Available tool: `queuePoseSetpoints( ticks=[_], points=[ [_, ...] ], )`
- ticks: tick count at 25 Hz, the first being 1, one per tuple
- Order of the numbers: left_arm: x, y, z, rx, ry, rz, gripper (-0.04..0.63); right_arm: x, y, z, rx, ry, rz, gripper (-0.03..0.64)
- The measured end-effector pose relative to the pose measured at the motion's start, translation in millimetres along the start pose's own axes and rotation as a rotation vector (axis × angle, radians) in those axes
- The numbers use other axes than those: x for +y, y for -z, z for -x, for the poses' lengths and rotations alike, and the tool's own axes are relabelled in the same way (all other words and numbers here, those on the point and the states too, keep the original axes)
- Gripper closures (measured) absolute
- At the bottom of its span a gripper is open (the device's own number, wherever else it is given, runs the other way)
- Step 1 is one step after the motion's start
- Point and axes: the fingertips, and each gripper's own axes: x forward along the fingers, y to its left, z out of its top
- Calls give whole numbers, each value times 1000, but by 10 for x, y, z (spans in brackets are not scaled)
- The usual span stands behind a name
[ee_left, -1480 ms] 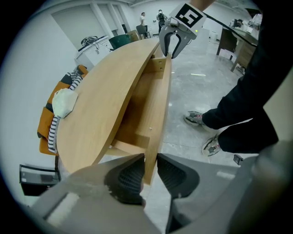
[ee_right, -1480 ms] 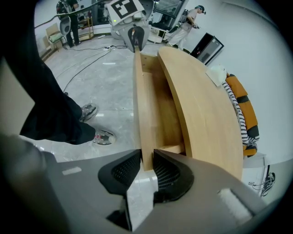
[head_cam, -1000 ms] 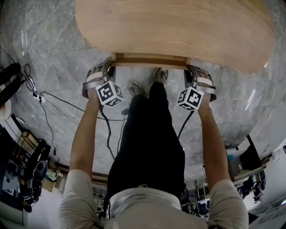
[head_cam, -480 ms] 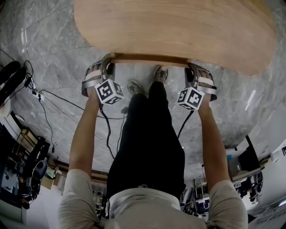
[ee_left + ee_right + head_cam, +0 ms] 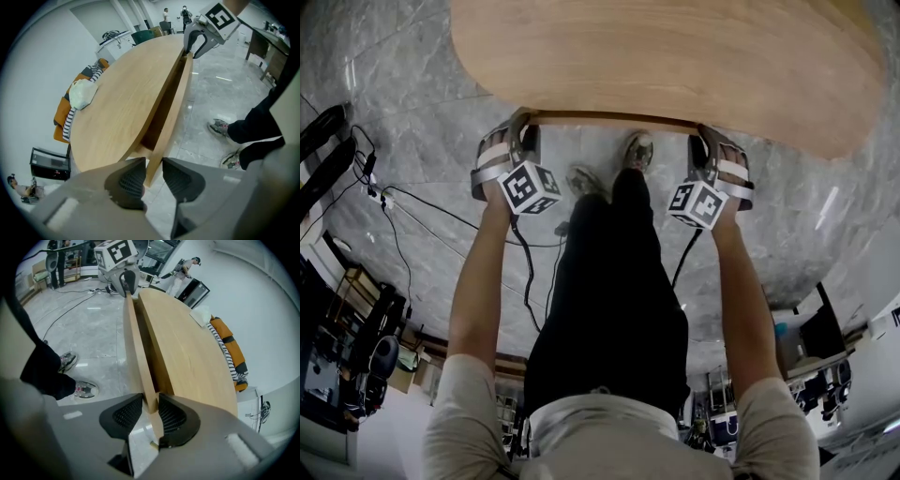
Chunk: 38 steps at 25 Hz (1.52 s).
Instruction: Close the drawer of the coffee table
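head view: drawer (image 5: 614,118) of coffee table (image 5: 675,56), nearly home under the top.
front panel showed less lip than a second before; closing judged almost done. left gripper (image 5: 152,174) and right gripper (image 5: 150,409) straddled its two ends, jaws just opening, pads slack beside the wood. marble floor (image 5: 412,122) lay bare either side; shoes (image 5: 637,150) stood near the front edge.

Drawer (image 5: 173,101) slid further in; left gripper (image 5: 152,164), right gripper (image 5: 150,399) jaws opening.

Grey marble floor (image 5: 412,84), glossy under ceiling light; black cables (image 5: 367,178) trailing; white wall (image 5: 37,56); orange seat (image 5: 224,336) beyond.
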Motion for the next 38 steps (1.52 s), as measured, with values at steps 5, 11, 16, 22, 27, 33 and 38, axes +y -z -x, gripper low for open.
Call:
queuePoseSetpoints(
  ticks=[5,11,16,22,27,33,38],
  points=[
    [25,-21,0,28,-68,55,449,-59,41,2,25,94,-149,471],
    [38,13,10,62,-184,185,436,-85,63,4,71,189,-223,440],
    [101,19,27,75,-219,218,436,-100,33,5,72,209,-222,468],
    [110,-14,-1,99,-237,331,436,-156,82,3,87,264,-348,471],
    [136,73,7,139,-245,617,436,-184,68,1,98,308,-595,471],
    [146,66,-28,169,-247,878,434,-243,98,-19,92,339,-798,476],
    [46,64,60,87,-167,1187,574,-183,121,107,-23,319,-948,523]
  ],
)
